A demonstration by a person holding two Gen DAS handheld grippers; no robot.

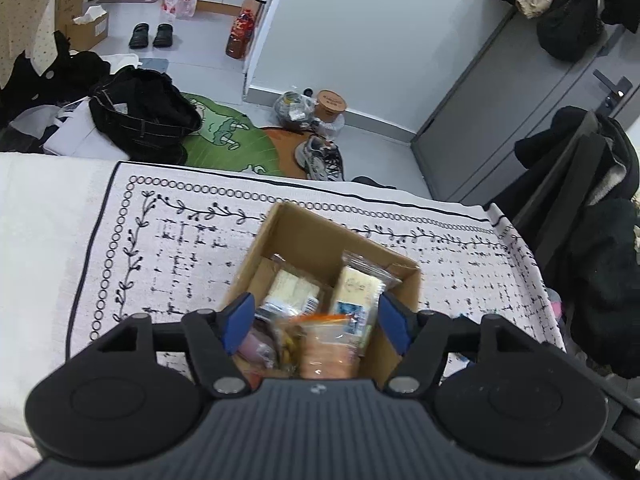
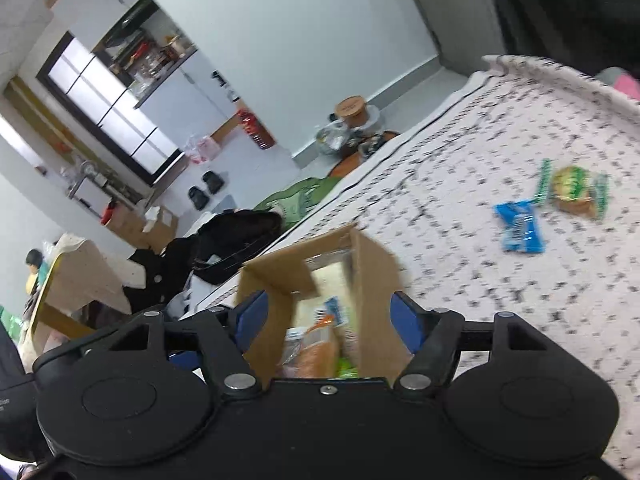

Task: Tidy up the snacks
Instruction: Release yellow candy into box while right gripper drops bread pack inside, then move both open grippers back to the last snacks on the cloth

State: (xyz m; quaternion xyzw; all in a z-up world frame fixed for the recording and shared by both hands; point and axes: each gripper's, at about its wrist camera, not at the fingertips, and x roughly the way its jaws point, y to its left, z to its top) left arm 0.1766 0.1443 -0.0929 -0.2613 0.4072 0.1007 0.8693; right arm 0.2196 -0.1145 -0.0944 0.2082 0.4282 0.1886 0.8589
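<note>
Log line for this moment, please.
left gripper: open over box | right gripper: open | blue packet, green packet: outside on cloth

The left gripper (image 1: 314, 322) filled the bottom of its wrist view, its ribbed grey body across the lower edge and two round black housings at lower left and lower right. Its blue-padded fingers (image 1: 239, 320) rose from the housings toward the centre of the frame, angled downward, and stood apart with a wide gap between them, the pads pressing on nothing.

The right gripper (image 2: 328, 320) sat the same way in the lower part of its own view, which was tilted and blurred. Its black body spanned the bottom edge, and its blue pads (image 2: 406, 320) stood spread, one left of centre, one right of centre, gripping nothing.
</note>
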